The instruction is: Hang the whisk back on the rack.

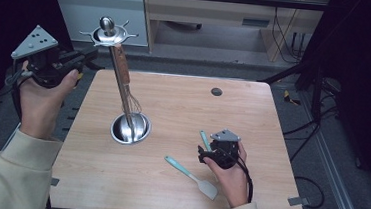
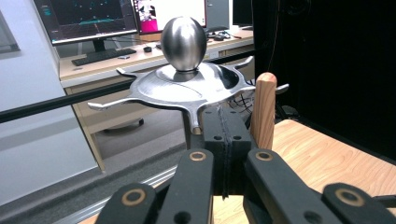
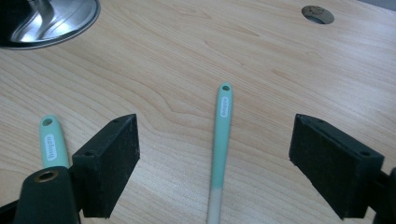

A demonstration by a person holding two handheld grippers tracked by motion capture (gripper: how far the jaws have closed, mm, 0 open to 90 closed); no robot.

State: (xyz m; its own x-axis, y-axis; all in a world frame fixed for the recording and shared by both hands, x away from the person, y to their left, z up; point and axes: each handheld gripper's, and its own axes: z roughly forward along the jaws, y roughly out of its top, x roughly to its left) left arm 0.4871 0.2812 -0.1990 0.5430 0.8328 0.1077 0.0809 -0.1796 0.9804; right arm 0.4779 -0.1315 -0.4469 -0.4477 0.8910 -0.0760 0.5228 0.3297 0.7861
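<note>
A steel utensil rack rises from a round base [image 1: 130, 129] to a hooked top with a ball knob [image 1: 108, 32] [image 2: 184, 44]. A whisk with a wooden handle [image 1: 120, 62] [image 2: 264, 109] hangs along its pole. My left gripper [image 1: 91, 56] [image 2: 226, 140] is held in the air just left of the rack's top, shut, its tips close under one hook. My right gripper [image 1: 209, 151] [image 3: 219, 158] sits low over the table, open, with a teal utensil handle [image 1: 204, 137] [image 3: 223, 121] lying on the wood between its jaws, untouched.
A teal spatula [image 1: 190, 172] [image 3: 50, 144] lies on the table just left of my right hand. A round cable hole [image 1: 216, 92] [image 3: 317, 14] sits in the far tabletop. Desks with monitors [image 2: 88, 18] stand beyond the table.
</note>
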